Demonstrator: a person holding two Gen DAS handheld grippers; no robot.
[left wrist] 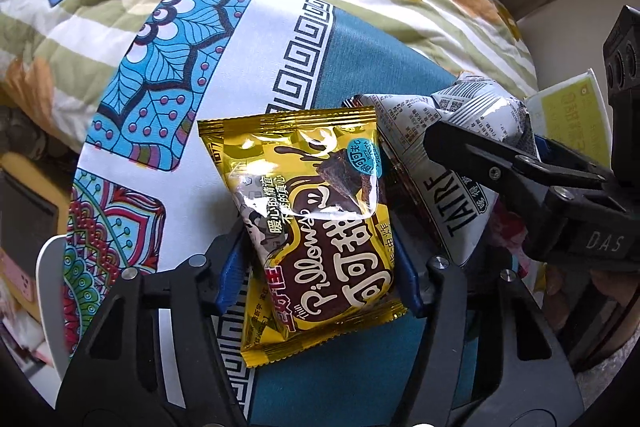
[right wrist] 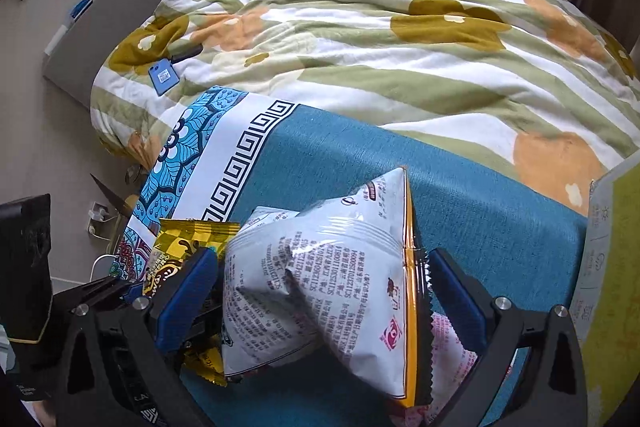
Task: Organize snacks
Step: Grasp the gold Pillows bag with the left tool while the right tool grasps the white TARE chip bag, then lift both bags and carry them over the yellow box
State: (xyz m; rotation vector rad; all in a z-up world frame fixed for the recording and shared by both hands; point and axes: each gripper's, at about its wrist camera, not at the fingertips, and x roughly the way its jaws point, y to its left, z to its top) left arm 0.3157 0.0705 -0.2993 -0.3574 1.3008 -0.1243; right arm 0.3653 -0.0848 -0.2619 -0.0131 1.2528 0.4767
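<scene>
My left gripper (left wrist: 320, 283) is shut on a yellow cocoa pillow snack packet (left wrist: 312, 211), held above the teal patterned cloth (left wrist: 352, 39). My right gripper (right wrist: 320, 291) is shut on a white crumpled snack bag (right wrist: 320, 291) with an orange edge. That white bag (left wrist: 460, 147) and the right gripper (left wrist: 532, 171) show at the right of the left wrist view, beside the yellow packet. The yellow packet (right wrist: 180, 247) and left gripper fingers (right wrist: 104, 287) show at the left of the right wrist view.
A floral green-striped quilt (right wrist: 380, 39) lies behind the cloth, with a blue phone (right wrist: 162, 75) on it. A yellow-green box (right wrist: 612, 267) stands at the right. A pink packet (right wrist: 452, 347) lies under the white bag. Curtains hang at the back.
</scene>
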